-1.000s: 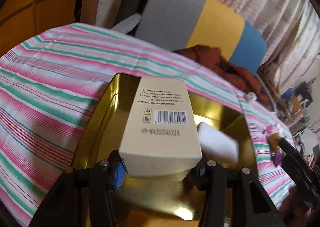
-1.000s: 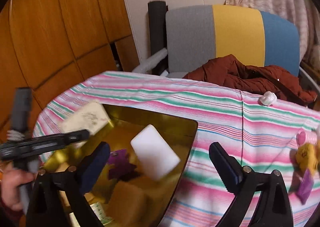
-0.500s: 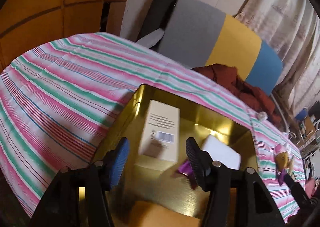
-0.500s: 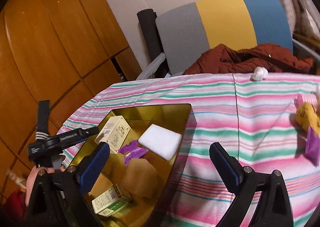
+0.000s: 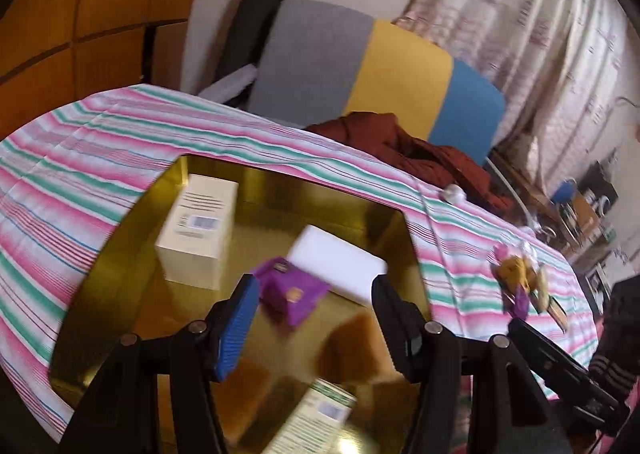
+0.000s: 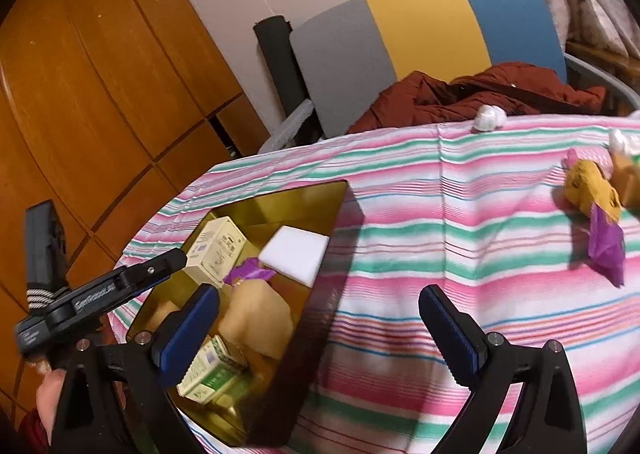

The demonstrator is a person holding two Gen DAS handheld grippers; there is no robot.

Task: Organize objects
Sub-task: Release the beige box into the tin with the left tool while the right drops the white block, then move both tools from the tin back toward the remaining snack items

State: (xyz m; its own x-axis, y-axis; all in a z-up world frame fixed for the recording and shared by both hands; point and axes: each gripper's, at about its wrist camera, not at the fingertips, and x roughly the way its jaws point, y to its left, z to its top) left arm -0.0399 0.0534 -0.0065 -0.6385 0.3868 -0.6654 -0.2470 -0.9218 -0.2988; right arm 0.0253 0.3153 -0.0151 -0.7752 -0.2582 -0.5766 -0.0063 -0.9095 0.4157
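Cream box (image 5: pixel 198 228) resting in gold tin (image 5: pixel 120 254), beside white block (image 5: pixel 340 262); left gripper (image 5: pixel 312 314) released, empty; right gripper (image 6: pixel 320 330) spread, empty. Remaining: gathering toy pile (image 6: pixel 596 202) lying on striped cloth (image 6: pixel 440 214).

surface cloth (image 6: pixel 420 214): pink, green, white stripes with thin blue lines
tin (image 5: pixel 360 210): gold
box (image 5: pixel 200 230): cream, black print
block (image 5: pixel 340 262): white
wrapper (image 5: pixel 292 290): purple
chair back (image 6: pixel 420 34): grey, yellow, blue bands
tool pads (image 6: pixel 188 334): blue
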